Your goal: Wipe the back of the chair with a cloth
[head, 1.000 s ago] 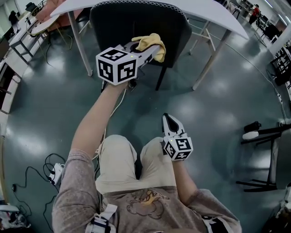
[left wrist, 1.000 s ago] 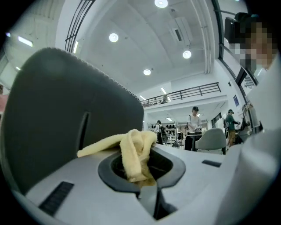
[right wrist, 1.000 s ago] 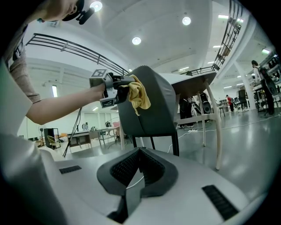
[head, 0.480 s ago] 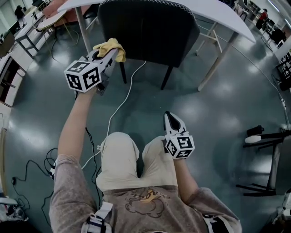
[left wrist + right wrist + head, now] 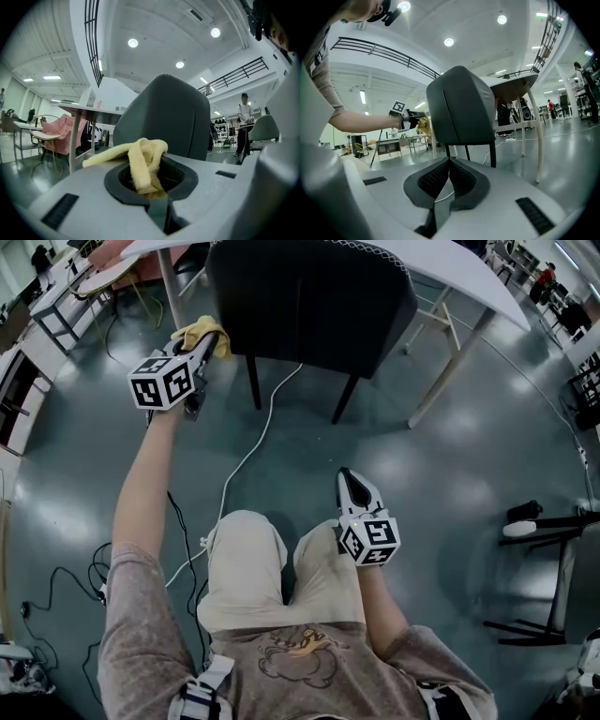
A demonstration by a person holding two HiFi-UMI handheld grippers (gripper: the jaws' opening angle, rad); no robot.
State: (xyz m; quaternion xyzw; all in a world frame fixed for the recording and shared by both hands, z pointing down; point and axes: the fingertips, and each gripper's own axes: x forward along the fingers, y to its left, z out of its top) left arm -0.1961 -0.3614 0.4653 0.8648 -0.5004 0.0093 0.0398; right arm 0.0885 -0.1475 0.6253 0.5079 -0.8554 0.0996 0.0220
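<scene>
Held out at arm's length in the upper left of the head view: the left gripper (image 5: 204,345), jaws clamped on a yellow cloth (image 5: 201,332). In the left gripper view (image 5: 151,174), the cloth (image 5: 142,158) bunched and folded between the closed jaws, one end trailing out toward the frame's left. Just right of the cloth in the head view, at top centre, the dark chair (image 5: 314,298), its back facing the person; cloth just beside the back's left edge, contact not possible to judge. Filling the middle of the left gripper view behind the cloth, the same chair back (image 5: 165,116). Low in the centre of the head view, over the person's thigh, the right gripper (image 5: 349,482), pointed up-frame toward the chair and well apart from it. In the right gripper view (image 5: 449,169), jaws pressed together with nothing between them, chair (image 5: 460,105) upright at centre, cloth (image 5: 423,125) small at its left edge. Above the chair, a white table (image 5: 457,270); on the floor below it, a white cable (image 5: 251,448).
</scene>
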